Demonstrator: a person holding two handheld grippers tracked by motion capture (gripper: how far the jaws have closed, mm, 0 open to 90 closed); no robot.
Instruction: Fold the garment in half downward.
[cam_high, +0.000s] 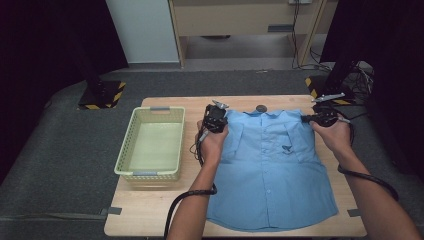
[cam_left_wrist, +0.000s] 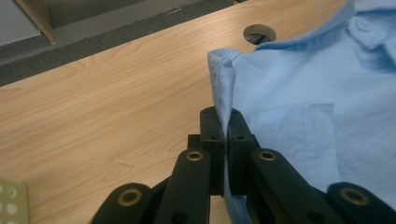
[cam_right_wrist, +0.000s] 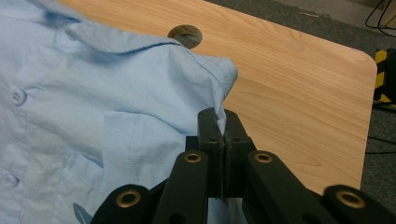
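We pinch the soft, light, floppy pale-blue cotton shirt (cam_high: 272, 165) at both shoulder seams beside its collar, left gripper (cam_left_wrist: 223, 123) and right gripper (cam_right_wrist: 220, 122) each clamped on fabric.

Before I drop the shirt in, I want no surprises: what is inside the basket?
The basket shows a bare pale floor, nothing lying in it. Its near wall hides a strip of the floor just behind it. The shirt lies beside it on the table.

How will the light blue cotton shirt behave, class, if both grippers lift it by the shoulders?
The light blue cotton shirt probably droops: its fabric creases where the left gripper pinches it. It looks light, lying thin and flat. The right gripper holds a fold, so slipping seems unlikely.
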